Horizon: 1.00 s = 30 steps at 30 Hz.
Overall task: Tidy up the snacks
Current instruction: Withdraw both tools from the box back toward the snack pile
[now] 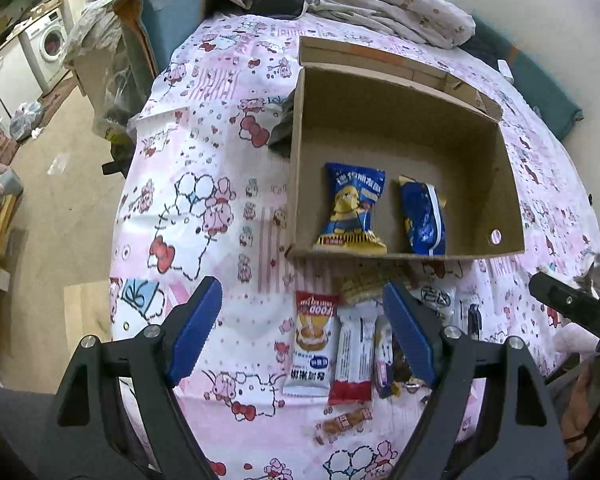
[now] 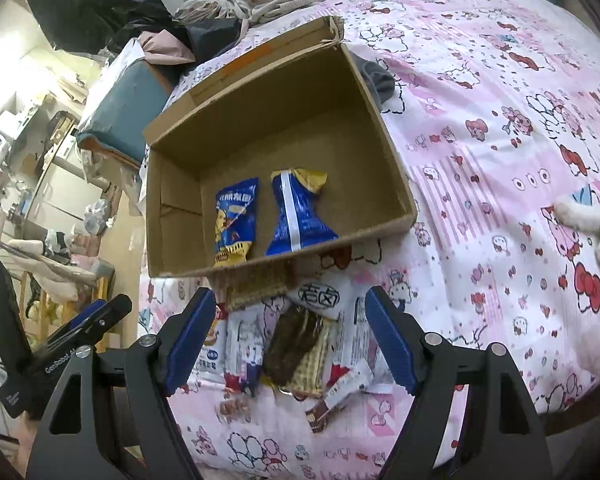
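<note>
Your left tongs [image 1: 302, 330]: matte black angular arms with triangular cut-outs | blue ribbed pads [image 1: 196, 332] on each finger | round silver screws at the pivots || your right tongs [image 2: 290, 338]: same black frame, blue ribbed pads [image 2: 390, 344], silver screws | white "GenRobot" lettering on the left tongs' black body, seen from the right.

Pink bedsheet [image 1: 204, 168], cardboard box [image 1: 512, 216], snacks [image 1: 352, 356] (loose)

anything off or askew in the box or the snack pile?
One oddity: of the two blue packets in the cardboard box, the right packet lies back-side up, seam showing, while the left packet faces up. The loose snacks overlap in a heap.
</note>
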Tool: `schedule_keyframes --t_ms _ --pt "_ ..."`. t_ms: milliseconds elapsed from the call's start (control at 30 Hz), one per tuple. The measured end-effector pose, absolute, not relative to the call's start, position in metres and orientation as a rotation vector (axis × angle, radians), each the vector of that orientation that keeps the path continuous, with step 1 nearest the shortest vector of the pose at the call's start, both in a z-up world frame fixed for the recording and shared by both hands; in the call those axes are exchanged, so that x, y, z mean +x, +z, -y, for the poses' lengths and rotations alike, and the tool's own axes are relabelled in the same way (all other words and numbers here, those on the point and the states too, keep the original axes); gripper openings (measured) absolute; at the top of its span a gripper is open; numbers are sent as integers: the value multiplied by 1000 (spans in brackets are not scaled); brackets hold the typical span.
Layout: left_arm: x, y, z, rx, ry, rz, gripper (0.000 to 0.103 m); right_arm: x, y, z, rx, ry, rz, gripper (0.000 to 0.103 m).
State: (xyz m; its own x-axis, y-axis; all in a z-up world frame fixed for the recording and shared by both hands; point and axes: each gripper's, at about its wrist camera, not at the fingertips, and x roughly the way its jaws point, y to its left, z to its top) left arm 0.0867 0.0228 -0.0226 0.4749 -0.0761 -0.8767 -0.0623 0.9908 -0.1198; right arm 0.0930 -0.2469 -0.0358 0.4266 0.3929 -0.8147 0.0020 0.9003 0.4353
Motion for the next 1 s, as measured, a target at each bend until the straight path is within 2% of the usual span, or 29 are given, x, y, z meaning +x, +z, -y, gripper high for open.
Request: schedule_keyframes --t_ms 433,733,933,1000 --pt "71 -18 -24 -162 -10 -1042 80 75 -33 236 339 248 -1057 80" --pt "71 -49 -36 -219 8 -1198 79 72 -47 257 423 229 -1108 80" --pt "76 -81 -32 -225 18 -1310 68 77 -59 268 492 209 -1146 80" --pt "80 -90 -31 -222 26 -1332 62 78 -60 269 496 207 -1153 80"
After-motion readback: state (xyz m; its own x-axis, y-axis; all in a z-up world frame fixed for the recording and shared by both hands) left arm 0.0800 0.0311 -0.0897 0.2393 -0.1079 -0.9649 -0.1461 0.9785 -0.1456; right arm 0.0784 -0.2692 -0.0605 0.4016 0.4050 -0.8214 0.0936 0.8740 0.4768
